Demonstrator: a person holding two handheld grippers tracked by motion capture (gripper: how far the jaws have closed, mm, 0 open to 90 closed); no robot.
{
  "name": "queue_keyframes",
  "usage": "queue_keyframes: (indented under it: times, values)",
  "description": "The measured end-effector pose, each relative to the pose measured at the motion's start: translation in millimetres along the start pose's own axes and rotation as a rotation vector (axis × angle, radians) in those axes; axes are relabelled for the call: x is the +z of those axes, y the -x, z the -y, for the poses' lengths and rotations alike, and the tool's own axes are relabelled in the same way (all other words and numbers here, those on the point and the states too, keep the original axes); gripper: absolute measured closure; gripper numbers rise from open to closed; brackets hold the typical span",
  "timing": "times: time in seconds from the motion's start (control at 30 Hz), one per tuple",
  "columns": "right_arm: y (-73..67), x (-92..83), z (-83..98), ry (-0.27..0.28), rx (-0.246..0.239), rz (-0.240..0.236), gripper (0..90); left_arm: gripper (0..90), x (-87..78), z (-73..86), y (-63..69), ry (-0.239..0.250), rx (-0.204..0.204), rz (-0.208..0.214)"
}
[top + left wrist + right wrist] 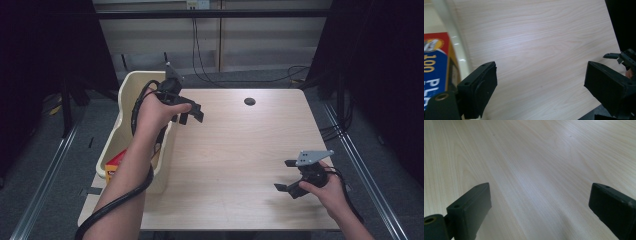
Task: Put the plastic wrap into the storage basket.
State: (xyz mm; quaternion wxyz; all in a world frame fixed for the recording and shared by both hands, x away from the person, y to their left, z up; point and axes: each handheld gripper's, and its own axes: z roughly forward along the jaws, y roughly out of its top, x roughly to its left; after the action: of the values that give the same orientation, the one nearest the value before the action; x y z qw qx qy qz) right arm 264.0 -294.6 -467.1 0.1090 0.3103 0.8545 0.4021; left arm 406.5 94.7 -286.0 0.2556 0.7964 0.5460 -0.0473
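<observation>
Cream plastic bin (131, 95) sits at the left edge of the tabletop (240, 150), its long side running along that edge. Inside its near end lies a box (116, 162) with red and yellow faces; in the left gripper view the same box (435, 65) shows a red and blue printed side with "100" in yellow, lying just past the bin's pale rim (456, 50).

Left gripper (191, 116) is held above the bin's inner rim at the far left part of the tabletop, with the person's left hand (155, 112) wrapped around its body and a black cable looping back along the forearm. Its fingers (480, 87) are spread wide with nothing between them, only bare wood beneath.

Right gripper (285, 176) is low over the near right part of the tabletop, well apart from the bin, held by the right hand (327, 192), with its grey three-cornered plate on top. Its fingers (471, 207) are also spread wide and empty over the light wood grain.

A small dark round hole (249, 101) marks the far middle of the tabletop.
</observation>
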Motion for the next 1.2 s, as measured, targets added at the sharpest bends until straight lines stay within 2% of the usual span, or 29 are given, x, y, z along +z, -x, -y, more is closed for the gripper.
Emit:
queue_keyframes:
  times: [0.3, 0.33, 0.5, 0.67, 0.77, 0.93, 0.97, 1.17, 1.2]
  values:
    - [0.2, -0.2, 0.2, -0.001, 0.001, 0.002, 3.9, 11.0, 18.8, -0.7, 13.2, -0.008, 0.039, 0.025]
    - [0.0, -0.2, 0.3, -0.003, 0.002, 0.001, 3.9, 11.1, 20.3, -0.3, 14.7, -0.005, 0.029, 0.032]
    - [0.1, 0.1, 0.3, -0.004, 0.001, 0.003, 3.9, 11.2, 28.5, 2.0, 16.7, -0.006, 0.046, 0.043]
    - [0.4, 0.3, 0.3, -0.004, -0.002, 0.004, 3.9, 11.3, 38.6, 6.1, 18.0, -0.008, 0.043, 0.061]
    - [0.3, 0.6, 0.3, -0.005, -0.004, 0.004, 4.0, 11.1, 44.8, 9.1, 17.3, -0.013, 0.058, 0.063]
    - [0.4, 0.5, 0.4, -0.006, -0.005, 0.007, 3.9, 11.0, 52.8, 13.2, 16.8, -0.015, 0.059, 0.077]
    - [0.4, 0.6, 0.4, -0.006, -0.004, 0.006, 3.9, 11.0, 54.6, 14.2, 16.9, -0.007, 0.057, 0.09]
    - [0.9, 0.1, 0.4, -0.007, 0.001, 0.002, 4.1, 10.5, 66.4, 20.6, 16.8, -0.011, 0.054, 0.093]
    - [1.3, -0.1, 0.5, -0.006, 0.003, 0.001, 4.1, 10.5, 68.0, 21.2, 15.9, -0.017, 0.066, 0.092]
